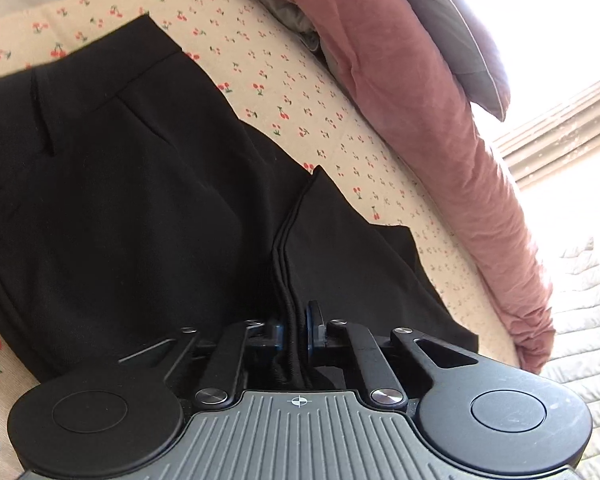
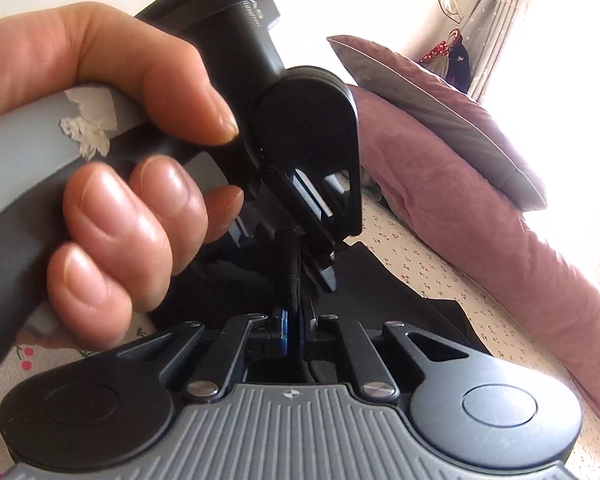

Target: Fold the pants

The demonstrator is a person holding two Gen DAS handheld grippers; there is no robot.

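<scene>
Black pants [image 1: 140,200] lie on a cherry-print sheet [image 1: 280,60], with the waistband at the upper left of the left wrist view. My left gripper [image 1: 296,320] is shut on the stacked leg hems, which run as corded edges straight up from its blue pads. In the right wrist view my right gripper [image 2: 296,320] is shut on the same bundle of hems. Just above it, a hand [image 2: 132,208] holds the left gripper [image 2: 320,264], clamped on that bundle too. The pants [image 2: 400,300] stretch away beneath both tools.
A rolled pink quilt [image 1: 420,100] with a grey pillow [image 1: 460,40] on top lines the right side of the bed. A white quilted cover [image 1: 580,320] lies beyond it. Curtains [image 2: 496,20] hang at a bright window.
</scene>
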